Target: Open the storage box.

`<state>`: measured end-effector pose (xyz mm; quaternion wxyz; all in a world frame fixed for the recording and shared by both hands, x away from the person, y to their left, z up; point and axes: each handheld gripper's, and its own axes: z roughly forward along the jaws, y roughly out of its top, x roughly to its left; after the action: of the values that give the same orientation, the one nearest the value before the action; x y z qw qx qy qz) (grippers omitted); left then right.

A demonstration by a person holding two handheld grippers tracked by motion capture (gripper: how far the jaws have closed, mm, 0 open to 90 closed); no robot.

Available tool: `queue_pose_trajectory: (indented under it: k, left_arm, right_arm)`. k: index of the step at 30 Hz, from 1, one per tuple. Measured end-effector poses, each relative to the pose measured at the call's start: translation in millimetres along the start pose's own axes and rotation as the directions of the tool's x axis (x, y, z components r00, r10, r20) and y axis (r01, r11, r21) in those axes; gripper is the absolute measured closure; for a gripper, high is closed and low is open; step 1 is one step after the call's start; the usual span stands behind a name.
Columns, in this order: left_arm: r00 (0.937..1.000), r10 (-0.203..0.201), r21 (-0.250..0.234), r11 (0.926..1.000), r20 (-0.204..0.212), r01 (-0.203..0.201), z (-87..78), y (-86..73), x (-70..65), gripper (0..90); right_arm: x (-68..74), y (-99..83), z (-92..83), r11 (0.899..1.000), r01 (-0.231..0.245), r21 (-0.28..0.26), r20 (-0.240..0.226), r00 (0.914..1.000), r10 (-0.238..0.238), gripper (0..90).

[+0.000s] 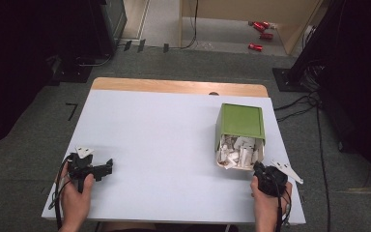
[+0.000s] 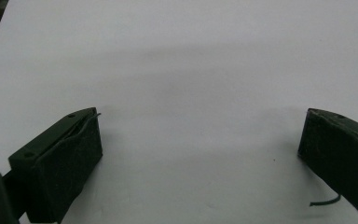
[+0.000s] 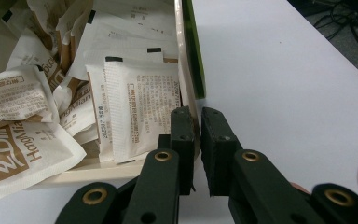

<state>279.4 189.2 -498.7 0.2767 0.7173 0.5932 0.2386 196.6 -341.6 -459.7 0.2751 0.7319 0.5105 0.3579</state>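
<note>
A green box (image 1: 240,121) lies on its side at the right of the white table (image 1: 164,135), its open end toward me and full of white and brown sachets (image 1: 239,152). My right gripper (image 1: 260,168) sits at the box's near right corner. In the right gripper view its jaws (image 3: 196,126) are shut on the box's thin side wall (image 3: 192,60), with the sachets (image 3: 135,107) just to the left. My left gripper (image 1: 107,168) rests low over the table's near left part. It (image 2: 200,154) is open, with only bare tabletop between the jaws.
A wooden strip (image 1: 174,86) marks the table's far edge. Red cans (image 1: 258,29) lie on the floor beyond it. Cables (image 1: 299,104) run over the grey carpet to the right of the table, and dark equipment stands at both far corners.
</note>
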Motion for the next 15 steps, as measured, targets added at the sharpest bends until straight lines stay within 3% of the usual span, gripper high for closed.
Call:
queue_pose_trajectory:
  k: [15]
  left_arm:
    - [1.0000, 0.000, 0.000, 1.0000, 0.001, 0.000, 0.0, 0.0, 0.1, 0.0]
  right_arm:
    - [2.1, -1.9, -5.9, 1.000, 0.021, -0.012, 0.001, 0.9998, -0.021, 87.3]
